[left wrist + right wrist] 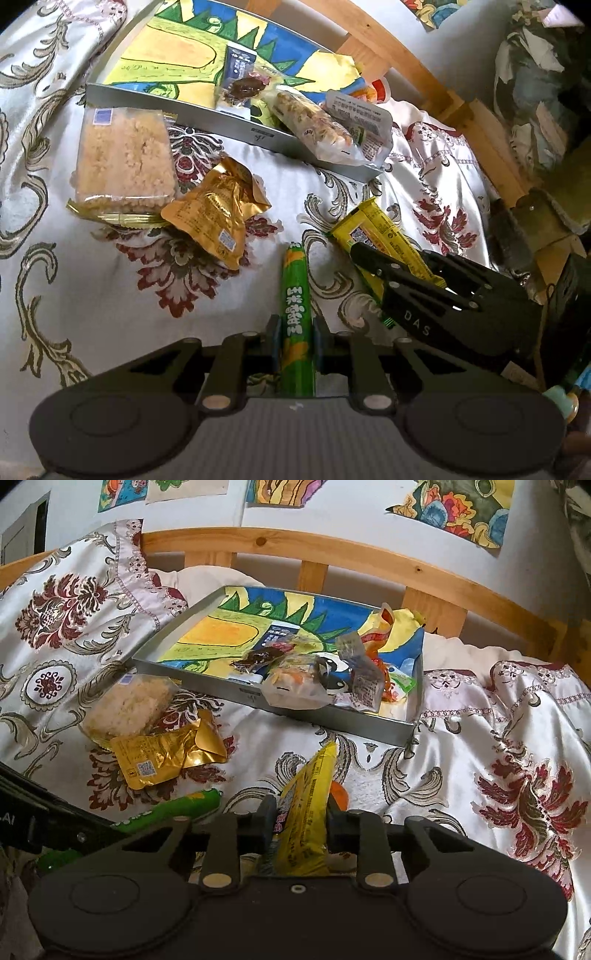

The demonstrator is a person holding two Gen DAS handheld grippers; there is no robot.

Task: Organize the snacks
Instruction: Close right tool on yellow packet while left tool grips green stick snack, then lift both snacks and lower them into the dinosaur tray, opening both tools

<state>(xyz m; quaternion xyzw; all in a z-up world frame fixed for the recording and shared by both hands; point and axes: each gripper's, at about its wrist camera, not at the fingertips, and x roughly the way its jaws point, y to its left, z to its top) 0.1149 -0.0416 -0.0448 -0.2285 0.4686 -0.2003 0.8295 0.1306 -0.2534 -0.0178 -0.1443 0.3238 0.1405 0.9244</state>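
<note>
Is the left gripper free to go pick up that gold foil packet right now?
Probably not yet. The left gripper is shut on the green sausage stick, so it must drop that first. The path to the gold foil packet on the bedspread looks clear.

The only lettering I can read with certainty is "DAS", printed in pale capitals on the black body of my right gripper (360,254), as seen from the left wrist. My green sausage stick (296,317) carries a column of white Chinese characters along its length; I cannot make out the individual characters. The white label packet (360,123) in my tray (236,127) bears lines of small dark print, too fine to read. My gold pouch (216,214) shows a small blue-and-white code patch, illegible.
</note>
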